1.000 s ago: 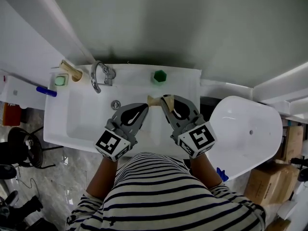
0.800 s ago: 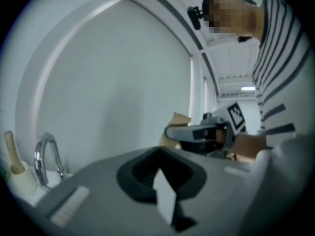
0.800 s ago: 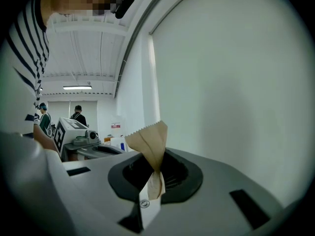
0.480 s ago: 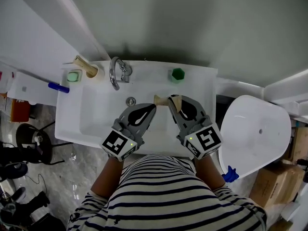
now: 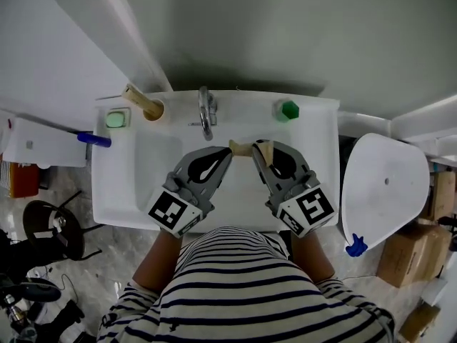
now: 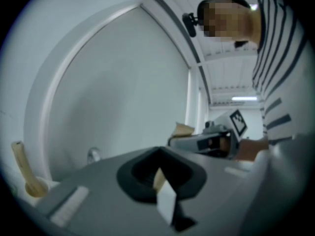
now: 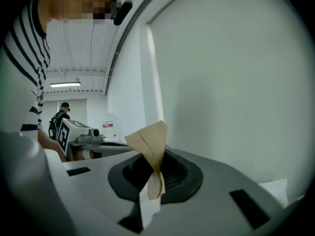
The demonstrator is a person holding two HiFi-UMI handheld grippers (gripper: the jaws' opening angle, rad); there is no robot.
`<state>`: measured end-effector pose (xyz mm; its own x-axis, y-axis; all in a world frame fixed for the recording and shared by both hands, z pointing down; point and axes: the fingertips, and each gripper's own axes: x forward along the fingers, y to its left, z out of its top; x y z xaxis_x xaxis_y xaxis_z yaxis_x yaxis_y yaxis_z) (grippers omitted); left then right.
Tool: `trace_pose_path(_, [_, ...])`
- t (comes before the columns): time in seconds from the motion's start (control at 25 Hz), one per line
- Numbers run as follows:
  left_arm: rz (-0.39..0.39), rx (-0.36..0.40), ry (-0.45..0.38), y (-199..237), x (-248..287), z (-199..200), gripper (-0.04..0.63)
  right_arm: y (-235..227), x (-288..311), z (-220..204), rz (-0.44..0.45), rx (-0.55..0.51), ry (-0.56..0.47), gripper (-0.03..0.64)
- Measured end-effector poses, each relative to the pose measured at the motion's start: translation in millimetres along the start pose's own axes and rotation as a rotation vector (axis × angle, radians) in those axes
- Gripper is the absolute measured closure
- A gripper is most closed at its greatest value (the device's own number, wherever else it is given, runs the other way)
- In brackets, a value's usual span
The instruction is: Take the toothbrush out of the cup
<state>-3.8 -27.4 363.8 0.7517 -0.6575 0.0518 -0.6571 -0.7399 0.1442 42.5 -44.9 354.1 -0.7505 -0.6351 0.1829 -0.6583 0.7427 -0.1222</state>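
A wooden toothbrush leans out of a beige cup on the back left corner of the white sink. The left gripper view shows the same toothbrush far off at the left edge. Both grippers hover side by side over the basin, right of the faucet and well apart from the cup. My left gripper is shut and holds nothing. My right gripper is shut too, with only a flap of its tan pad tape sticking up between the jaws.
A green soap dish sits left of the cup, and a blue item lies on the sink's left rim. A green hexagonal cup stands at the back right. A white toilet lid is to the right. The wall rises just behind the sink.
Both grippers have moved left across the basin, closer to the faucet and the cup side. Their jaws have stayed as they were.
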Motion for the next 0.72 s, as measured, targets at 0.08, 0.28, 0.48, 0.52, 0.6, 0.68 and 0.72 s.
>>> trace_pose_path(0.08, [-0.021,-0.006,-0.015,16,-15,3,0.588,16,18,0,-0.008,-0.001,0.012,0.584])
trace_pose_path(0.28, [-0.031,-0.022,-0.071,64,-58,15,0.588,58,58,1,-0.013,0.002,0.044,0.584])
trace_pose_path(0.48, [-0.017,-0.010,-0.090,101,-104,27,0.588,94,89,12,-0.031,-0.011,0.036,0.584])
trace_pose_path(0.52, [-0.018,-0.007,-0.091,106,-112,29,0.588,100,95,14,-0.035,-0.013,0.030,0.584])
trace_pose_path(0.6, [-0.019,-0.004,-0.094,116,-128,31,0.588,114,106,17,-0.039,-0.017,0.021,0.584])
trace_pose_path(0.68, [-0.020,-0.005,-0.097,124,-142,33,0.588,128,115,19,-0.041,-0.020,0.016,0.584])
trace_pose_path(0.72, [-0.022,-0.005,-0.098,127,-148,33,0.588,135,119,19,-0.043,-0.022,0.015,0.584])
